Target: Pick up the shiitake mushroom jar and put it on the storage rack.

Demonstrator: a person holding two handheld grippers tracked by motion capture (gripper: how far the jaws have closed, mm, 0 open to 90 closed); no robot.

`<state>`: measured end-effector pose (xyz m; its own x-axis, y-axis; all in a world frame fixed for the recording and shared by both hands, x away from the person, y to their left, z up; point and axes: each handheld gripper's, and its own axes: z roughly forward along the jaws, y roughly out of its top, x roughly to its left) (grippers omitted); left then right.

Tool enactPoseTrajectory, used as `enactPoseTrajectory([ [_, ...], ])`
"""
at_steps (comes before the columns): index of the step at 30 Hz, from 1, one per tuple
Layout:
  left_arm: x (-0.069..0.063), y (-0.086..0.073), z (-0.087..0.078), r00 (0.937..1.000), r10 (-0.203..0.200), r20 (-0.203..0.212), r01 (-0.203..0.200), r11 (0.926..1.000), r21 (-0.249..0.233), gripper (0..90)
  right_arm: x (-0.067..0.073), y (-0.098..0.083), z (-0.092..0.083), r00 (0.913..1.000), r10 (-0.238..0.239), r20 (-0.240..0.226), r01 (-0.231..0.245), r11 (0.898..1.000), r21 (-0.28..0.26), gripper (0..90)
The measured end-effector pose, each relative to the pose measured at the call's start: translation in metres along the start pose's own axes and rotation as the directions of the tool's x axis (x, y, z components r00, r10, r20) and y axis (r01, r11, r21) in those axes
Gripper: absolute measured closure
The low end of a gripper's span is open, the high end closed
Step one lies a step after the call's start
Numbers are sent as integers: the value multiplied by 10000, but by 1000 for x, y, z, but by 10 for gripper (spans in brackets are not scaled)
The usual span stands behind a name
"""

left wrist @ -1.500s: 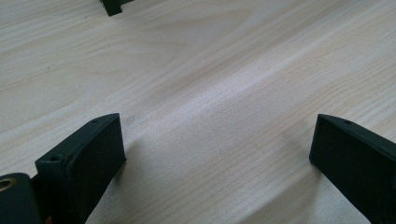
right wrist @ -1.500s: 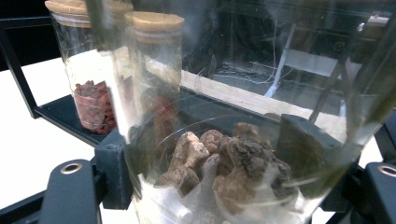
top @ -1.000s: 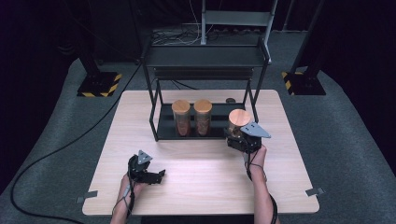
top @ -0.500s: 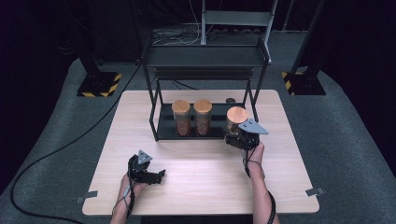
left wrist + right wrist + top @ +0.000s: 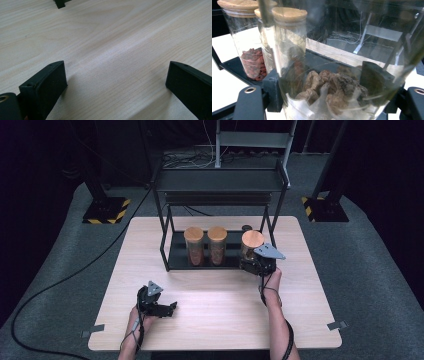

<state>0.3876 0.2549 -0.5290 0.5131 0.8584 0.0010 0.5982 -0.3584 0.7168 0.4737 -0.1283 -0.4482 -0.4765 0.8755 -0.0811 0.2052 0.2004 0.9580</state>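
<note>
My right gripper (image 5: 254,264) is shut on a glass jar (image 5: 251,247) with a round wooden lid. I hold it at the right end of the black rack's lower tray (image 5: 175,265). In the right gripper view the jar (image 5: 342,82) fills the space between the jaws and holds brown dried lumps. Two more lidded jars (image 5: 194,245) (image 5: 217,244) stand side by side on the tray; one of them (image 5: 249,42) contains red dried bits. My left gripper (image 5: 162,308) rests open near the table's front left, nothing between its fingers (image 5: 45,85).
The black metal rack (image 5: 220,182) has an upper shelf over the tray and posts at its corners. The light wooden table (image 5: 310,285) has bare surface in front of the rack. Cables trail from both grippers. Stands with striped bases (image 5: 102,212) sit on the floor behind.
My right gripper has moved the jar a little left and closer to the rack's right end. The left gripper has stayed put.
</note>
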Motion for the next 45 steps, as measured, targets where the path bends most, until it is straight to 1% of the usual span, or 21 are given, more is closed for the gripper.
enactPoseTrajectory([
  [18, 0, 0, 0, 10000, 0, 4, 0, 10000, 3, 26, -2, 2, 14, 10000, 9, 65, -10, 9999, 158, 248],
  [29, 0, 0, 0, 10000, 0, 4, 0, 10000, 0, 26, -3, 0, 23, 9998, 122, 139, -125, 9995, 274, 248],
  [38, 0, 0, 0, 10000, 3, 3, -3, 10000, -1, 27, -6, -1, 30, 9996, 128, 252, -135, 9995, 291, 248],
  [45, 0, 0, 0, 10000, 6, 1, -6, 10000, -1, 27, -4, -2, 34, 9995, 109, 293, -116, 9996, 245, 248],
])
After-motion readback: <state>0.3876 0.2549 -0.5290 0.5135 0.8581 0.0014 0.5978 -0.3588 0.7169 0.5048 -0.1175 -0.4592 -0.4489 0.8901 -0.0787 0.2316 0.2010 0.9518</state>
